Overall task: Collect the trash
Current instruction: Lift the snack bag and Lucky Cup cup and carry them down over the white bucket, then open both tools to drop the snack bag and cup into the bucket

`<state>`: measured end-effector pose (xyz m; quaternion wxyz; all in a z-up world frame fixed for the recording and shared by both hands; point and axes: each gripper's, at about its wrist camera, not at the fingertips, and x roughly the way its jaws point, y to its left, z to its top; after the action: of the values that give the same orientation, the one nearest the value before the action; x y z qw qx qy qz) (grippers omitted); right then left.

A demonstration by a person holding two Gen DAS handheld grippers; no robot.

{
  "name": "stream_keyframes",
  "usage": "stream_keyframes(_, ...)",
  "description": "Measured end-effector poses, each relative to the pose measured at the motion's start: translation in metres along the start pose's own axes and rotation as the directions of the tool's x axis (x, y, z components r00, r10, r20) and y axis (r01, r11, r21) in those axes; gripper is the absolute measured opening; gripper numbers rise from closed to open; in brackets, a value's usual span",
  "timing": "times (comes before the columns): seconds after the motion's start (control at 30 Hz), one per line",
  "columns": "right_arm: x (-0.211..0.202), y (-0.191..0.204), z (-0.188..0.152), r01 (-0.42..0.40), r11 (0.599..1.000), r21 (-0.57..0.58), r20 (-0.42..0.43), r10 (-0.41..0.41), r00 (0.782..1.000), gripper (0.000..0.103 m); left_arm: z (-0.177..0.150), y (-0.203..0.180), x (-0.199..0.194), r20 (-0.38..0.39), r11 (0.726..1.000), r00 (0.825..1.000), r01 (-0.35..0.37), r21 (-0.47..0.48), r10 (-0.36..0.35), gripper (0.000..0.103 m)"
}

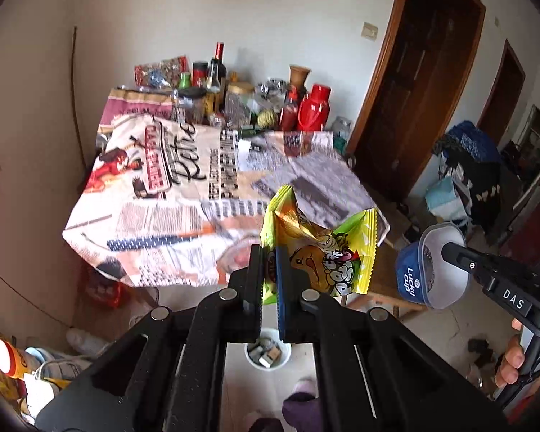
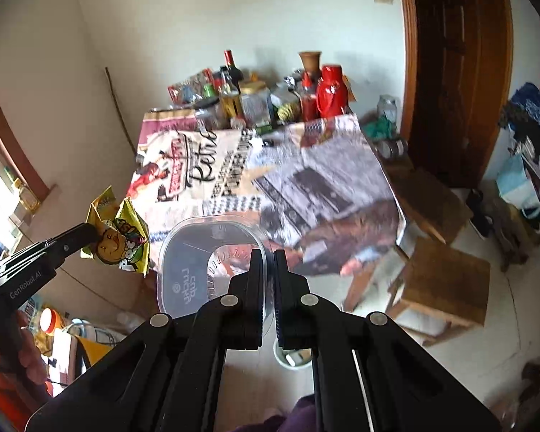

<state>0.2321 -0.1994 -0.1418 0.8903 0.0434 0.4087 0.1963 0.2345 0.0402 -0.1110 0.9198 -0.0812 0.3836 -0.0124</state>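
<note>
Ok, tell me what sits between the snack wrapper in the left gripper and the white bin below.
Nothing: in the left wrist view the snack wrapper hangs from the left gripper, with only bare floor around the white bin.

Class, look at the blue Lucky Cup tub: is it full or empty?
Empty. The tub, held tipped by the right gripper, shows only a bare pale inside through its open mouth.

Left tool (image 1: 270, 273) clamped on a yellow-green snack wrapper (image 1: 324, 252).
To its right, the right tool (image 1: 450, 248) pinches a blue plastic cup (image 1: 414, 277); a white bin (image 1: 268, 354) sits below, the cloth-covered bench (image 1: 144, 187) beyond.
</note>
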Motion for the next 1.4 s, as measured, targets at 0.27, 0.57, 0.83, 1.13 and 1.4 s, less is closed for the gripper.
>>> stream_keyframes(0.27, 0.042, -0.031, -0.024, 0.025, 1.0, 0.0, -0.117, -0.025, 0.993, 0.005, -0.031, -0.015, 0.057, -0.139, 1.0, 0.99, -0.007, -0.026, 0.003, 0.005)
stream_keyframes(0.57, 0.134, -0.077, -0.062, 0.021, 1.0, -0.017, -0.297, -0.025, 0.955, 0.005, -0.094, -0.03, 0.185, -0.349, 0.991, 0.936, -0.014, -0.137, -0.034, 0.005)
stream_keyframes(0.83, 0.232, -0.109, -0.109, 0.027, 0.999, -0.038, -0.421, -0.04, 0.906, 0.005, -0.171, -0.015, 0.309, -0.503, 0.98, 0.864, -0.114, -0.165, 0.016, 0.005)
stream_keyframes(1.13, 0.356, -0.137, -0.19, 0.052, 0.999, -0.011, -0.524, -0.05, 0.85, 0.005, -0.272, 0.026, 0.424, -0.618, 0.966, 0.785, -0.193, -0.169, 0.048, 0.005)
stream_keyframes(1.4, 0.455, -0.134, -0.244, 0.053, 0.999, -0.002, -0.557, -0.045, 0.83, 0.005, -0.343, 0.054, 0.483, -0.662, 0.951, 0.743, -0.267, -0.155, 0.101, 0.005)
